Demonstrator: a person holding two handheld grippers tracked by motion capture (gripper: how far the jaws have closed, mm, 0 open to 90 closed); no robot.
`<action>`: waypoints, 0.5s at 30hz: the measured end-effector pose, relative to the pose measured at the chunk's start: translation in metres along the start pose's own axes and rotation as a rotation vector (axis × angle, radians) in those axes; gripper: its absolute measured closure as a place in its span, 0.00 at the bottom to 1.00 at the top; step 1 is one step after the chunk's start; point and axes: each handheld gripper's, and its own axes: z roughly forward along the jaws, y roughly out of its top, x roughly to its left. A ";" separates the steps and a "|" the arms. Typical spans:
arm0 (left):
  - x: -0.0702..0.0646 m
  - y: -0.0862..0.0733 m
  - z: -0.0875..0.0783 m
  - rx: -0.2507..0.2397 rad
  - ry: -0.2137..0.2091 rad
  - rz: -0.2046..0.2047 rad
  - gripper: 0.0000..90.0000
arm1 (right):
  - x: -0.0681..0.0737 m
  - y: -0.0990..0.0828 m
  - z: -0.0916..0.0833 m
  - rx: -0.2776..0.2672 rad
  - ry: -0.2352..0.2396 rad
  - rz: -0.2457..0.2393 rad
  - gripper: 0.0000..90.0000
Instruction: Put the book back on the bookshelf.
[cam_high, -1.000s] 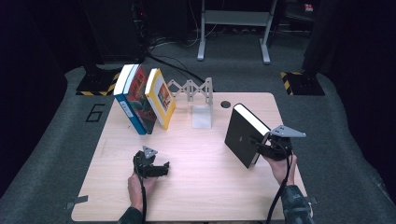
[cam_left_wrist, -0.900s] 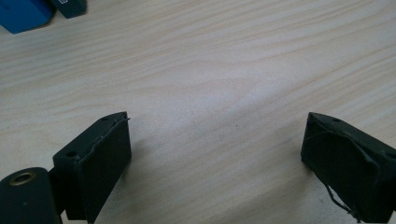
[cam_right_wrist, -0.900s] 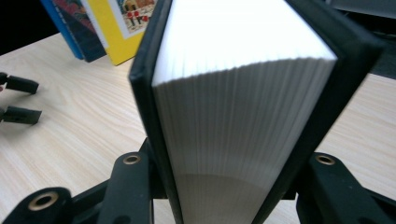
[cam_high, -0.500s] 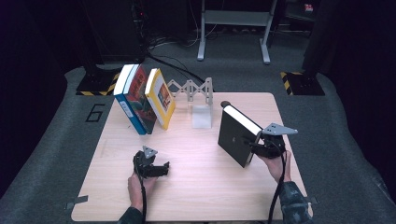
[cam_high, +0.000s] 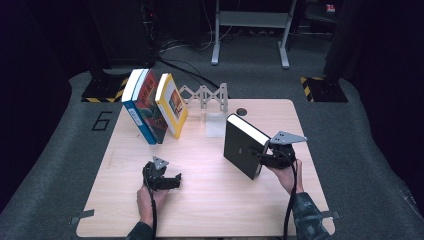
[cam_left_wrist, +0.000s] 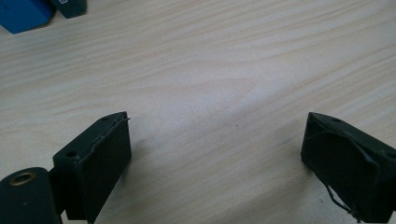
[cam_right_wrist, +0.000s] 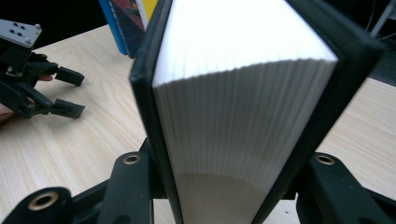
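Premises present as a lab or recording studio, not a home. A bare wooden table (cam_high: 200, 200) stands on grey carpet (cam_high: 370, 150) marked with a painted "6" (cam_high: 102, 120). Black-and-yellow hazard tape (cam_high: 102, 95) marks stand bases. A metal stand frame (cam_high: 250, 30) and loose cables (cam_high: 175, 50) occupy the dark, curtained background.

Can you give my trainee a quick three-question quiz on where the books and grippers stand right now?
1. True or false: the right gripper is clamped on the black book.
2. What lies between the jaws of the left gripper: A) a book, B) bare table, C) a cable?
3. How many books lean together at the table's far left corner?

Key:
1. True; its jaws press both covers.
2. B.
3. Three: the blue book, the red book and the yellow book.
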 end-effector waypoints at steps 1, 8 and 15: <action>0.000 0.000 0.000 0.000 0.000 0.000 0.09 | 0.001 0.001 0.001 -0.002 0.004 -0.006 0.60; 0.000 0.000 0.000 0.000 0.000 0.000 0.09 | 0.007 0.003 0.008 -0.002 0.027 -0.019 0.60; 0.000 0.000 0.000 0.000 0.000 0.000 0.09 | 0.013 0.007 0.014 0.002 0.049 -0.027 0.60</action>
